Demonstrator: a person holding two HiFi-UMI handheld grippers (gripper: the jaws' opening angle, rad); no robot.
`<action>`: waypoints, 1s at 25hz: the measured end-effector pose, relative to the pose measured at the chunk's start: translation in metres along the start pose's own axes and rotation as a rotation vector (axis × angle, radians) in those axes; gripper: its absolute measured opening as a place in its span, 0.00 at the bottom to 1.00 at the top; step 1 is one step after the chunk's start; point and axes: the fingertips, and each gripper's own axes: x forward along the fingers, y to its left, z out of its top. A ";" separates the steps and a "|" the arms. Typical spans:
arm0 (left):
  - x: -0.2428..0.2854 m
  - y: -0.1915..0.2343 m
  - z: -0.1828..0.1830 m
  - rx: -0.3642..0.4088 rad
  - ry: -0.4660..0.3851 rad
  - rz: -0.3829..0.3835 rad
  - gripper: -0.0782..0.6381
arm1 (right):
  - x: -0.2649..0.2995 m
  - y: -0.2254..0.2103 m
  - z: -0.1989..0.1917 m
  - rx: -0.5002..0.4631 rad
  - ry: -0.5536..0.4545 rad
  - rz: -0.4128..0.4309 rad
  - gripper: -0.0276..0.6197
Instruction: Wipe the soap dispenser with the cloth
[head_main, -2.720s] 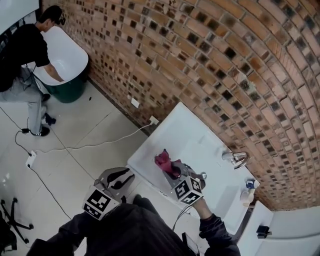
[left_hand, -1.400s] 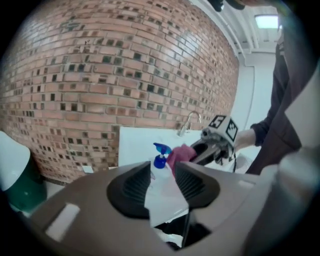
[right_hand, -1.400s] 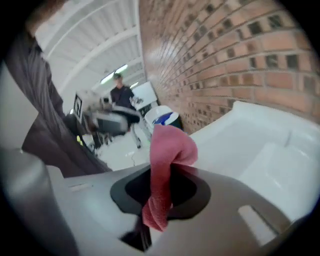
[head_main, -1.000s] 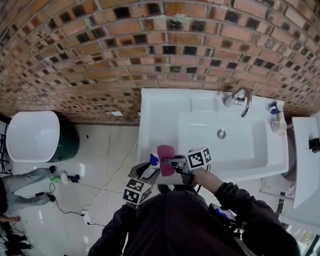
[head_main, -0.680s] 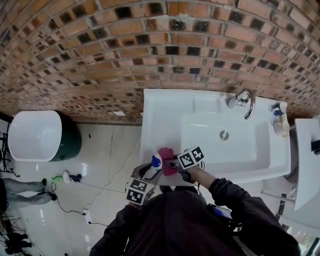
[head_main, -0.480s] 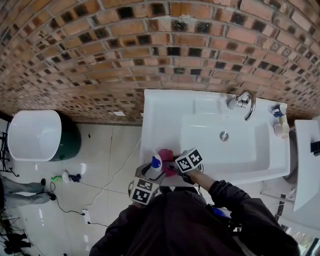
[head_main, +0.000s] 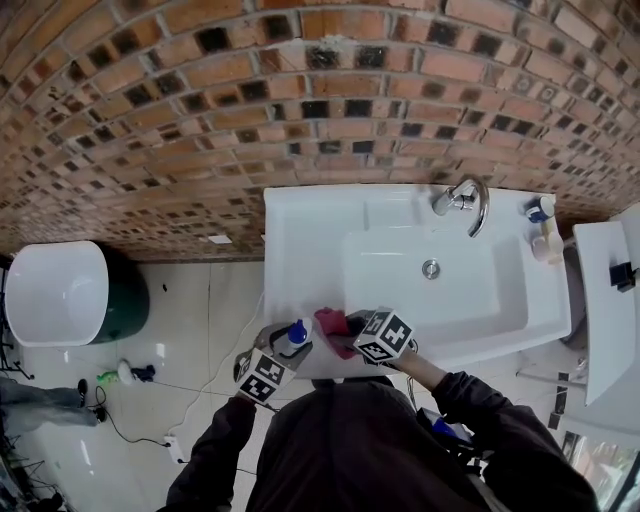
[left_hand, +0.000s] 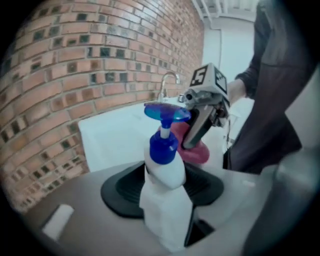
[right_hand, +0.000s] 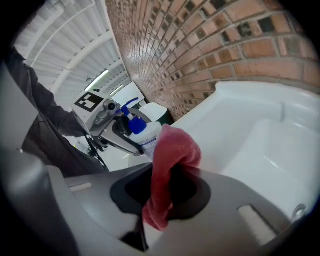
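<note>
The soap dispenser (left_hand: 166, 186), a white bottle with a blue pump, stands upright between the jaws of my left gripper (left_hand: 167, 202), which are closing on it. In the head view the dispenser (head_main: 294, 339) hangs over the front-left corner of the white sink (head_main: 300, 225), with the left gripper (head_main: 279, 353) below it. My right gripper (right_hand: 167, 186) is shut on a pink cloth (right_hand: 172, 160) that bulges up out of its jaws. The cloth (head_main: 332, 327) sits just to the right of the dispenser. I cannot tell whether they touch.
The sink has a chrome tap (head_main: 462, 199) at its back and a drain (head_main: 430, 268) in the basin. Two small bottles (head_main: 543, 228) stand at its back right corner. A brick wall (head_main: 300, 90) runs behind. A white bathtub (head_main: 50, 292) stands on the tiled floor to the left.
Both grippers have sunk a little towards the sink's front-left corner. The right gripper has rolled, and the cloth now sits bunched beside the dispenser instead of hanging flat.
</note>
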 end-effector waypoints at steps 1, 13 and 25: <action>0.001 -0.001 -0.001 0.052 0.002 -0.046 0.43 | -0.009 -0.005 0.003 -0.034 -0.006 -0.023 0.14; 0.010 -0.001 0.011 0.285 0.009 -0.258 0.42 | -0.019 -0.003 0.052 -0.373 -0.045 0.059 0.14; 0.012 -0.002 0.011 0.286 -0.011 -0.268 0.42 | 0.038 -0.039 -0.007 -0.427 0.246 0.099 0.14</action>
